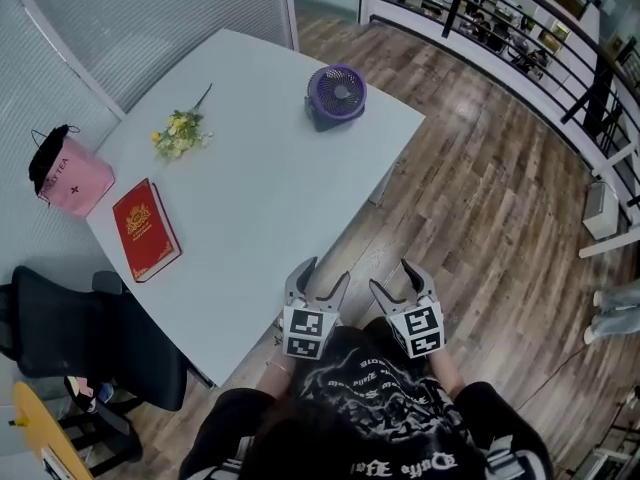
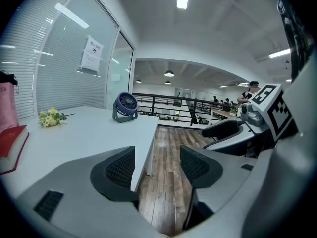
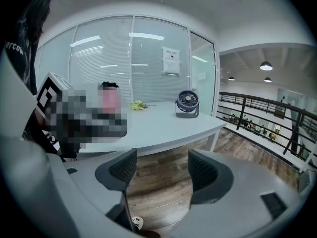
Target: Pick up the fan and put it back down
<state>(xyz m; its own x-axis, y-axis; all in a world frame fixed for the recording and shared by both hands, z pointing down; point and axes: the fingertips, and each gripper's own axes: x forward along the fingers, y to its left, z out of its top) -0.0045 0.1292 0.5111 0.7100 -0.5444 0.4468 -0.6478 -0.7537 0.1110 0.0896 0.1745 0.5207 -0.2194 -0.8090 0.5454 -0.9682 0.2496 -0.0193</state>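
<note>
- The fan (image 1: 337, 92) stands at the table's (image 1: 260, 198) far corner.
- Left gripper (image 1: 322, 273) is open, empty, by the near edge.
- Right gripper (image 1: 392, 278) is open, empty too.

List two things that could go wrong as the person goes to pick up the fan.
1. The fan stands close to the far corner of the table; a clumsy grasp might push it off.
2. The left hand-held gripper and right hand-held gripper, both open, are by the near edge; the long reach may be unsteady.
</note>
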